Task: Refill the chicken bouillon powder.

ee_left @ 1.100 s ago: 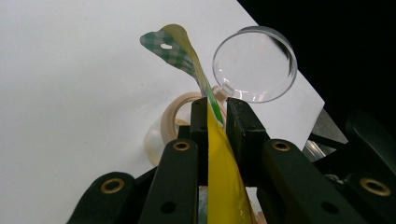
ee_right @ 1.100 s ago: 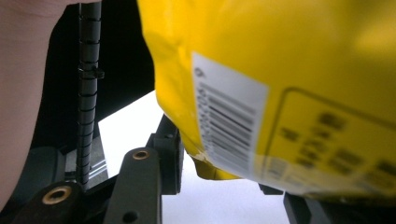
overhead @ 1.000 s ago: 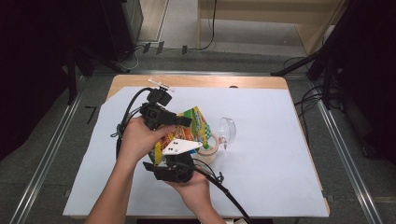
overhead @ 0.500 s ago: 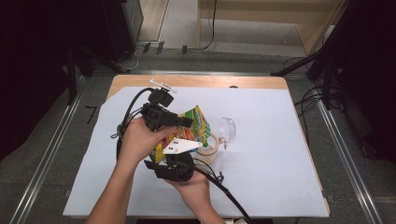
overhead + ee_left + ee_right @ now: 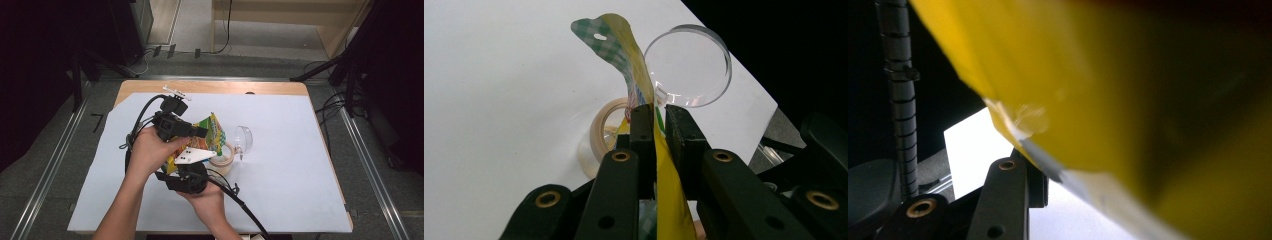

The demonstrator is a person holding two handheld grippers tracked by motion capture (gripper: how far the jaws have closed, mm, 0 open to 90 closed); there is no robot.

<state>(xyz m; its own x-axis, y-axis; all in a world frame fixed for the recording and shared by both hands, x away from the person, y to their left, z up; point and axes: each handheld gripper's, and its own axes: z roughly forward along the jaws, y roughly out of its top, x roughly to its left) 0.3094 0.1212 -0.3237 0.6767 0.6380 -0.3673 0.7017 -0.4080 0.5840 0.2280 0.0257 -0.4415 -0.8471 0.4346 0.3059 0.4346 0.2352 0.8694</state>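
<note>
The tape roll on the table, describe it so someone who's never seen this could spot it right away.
Start at the white sheet covering the table, then go to the hands near its middle holding a yellow packet. The tape roll lies flat just right of them, beside a clear round lid. It is the one beige ring with an open centre.

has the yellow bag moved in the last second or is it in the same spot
No. In the high view the bag sits the same against the tape roll and clear lid, pinched by the left gripper.
</note>
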